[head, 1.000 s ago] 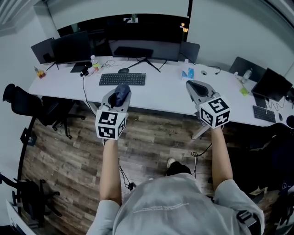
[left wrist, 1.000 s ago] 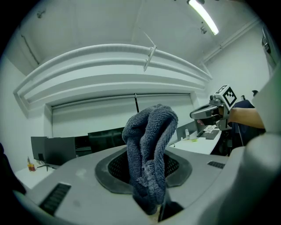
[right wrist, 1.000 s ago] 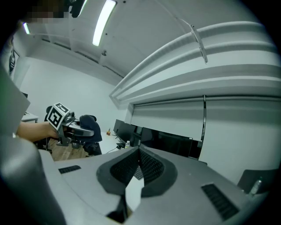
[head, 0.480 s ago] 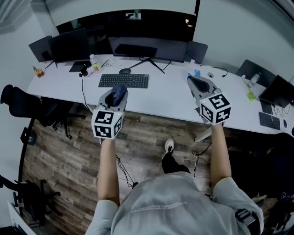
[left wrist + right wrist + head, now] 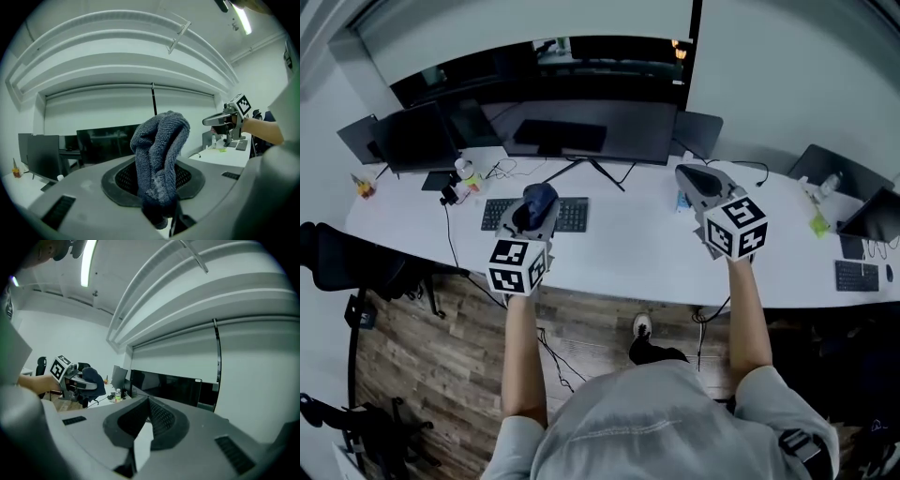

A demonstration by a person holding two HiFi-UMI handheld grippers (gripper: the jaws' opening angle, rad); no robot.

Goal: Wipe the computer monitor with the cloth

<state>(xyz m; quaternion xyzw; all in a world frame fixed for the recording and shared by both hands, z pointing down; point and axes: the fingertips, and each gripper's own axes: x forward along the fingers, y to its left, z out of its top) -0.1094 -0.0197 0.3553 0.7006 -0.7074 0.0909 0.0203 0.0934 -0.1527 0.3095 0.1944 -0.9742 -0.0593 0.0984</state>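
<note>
A wide dark monitor (image 5: 591, 103) stands at the back of the white desk (image 5: 619, 246); it also shows in the left gripper view as the monitor (image 5: 105, 143) and in the right gripper view as the monitor (image 5: 168, 386). My left gripper (image 5: 538, 199) is over the desk's front part, above the keyboard, shut on a bunched blue-grey cloth (image 5: 159, 145) that sticks up past the jaws and hides their tips. My right gripper (image 5: 690, 174) hovers over the desk to the right, level with the monitor's right end, with its jaws together and nothing in them.
A black keyboard (image 5: 574, 214) lies in front of the monitor stand. A second dark screen (image 5: 417, 139) and a bottle (image 5: 465, 172) are at the left. More screens (image 5: 842, 173) and a keyboard (image 5: 853, 275) sit at the right. A black chair (image 5: 347, 258) stands at the desk's left.
Both grippers have moved forward from above the floor to over the desk, closer to the monitor. The cloth stays in the left gripper.
</note>
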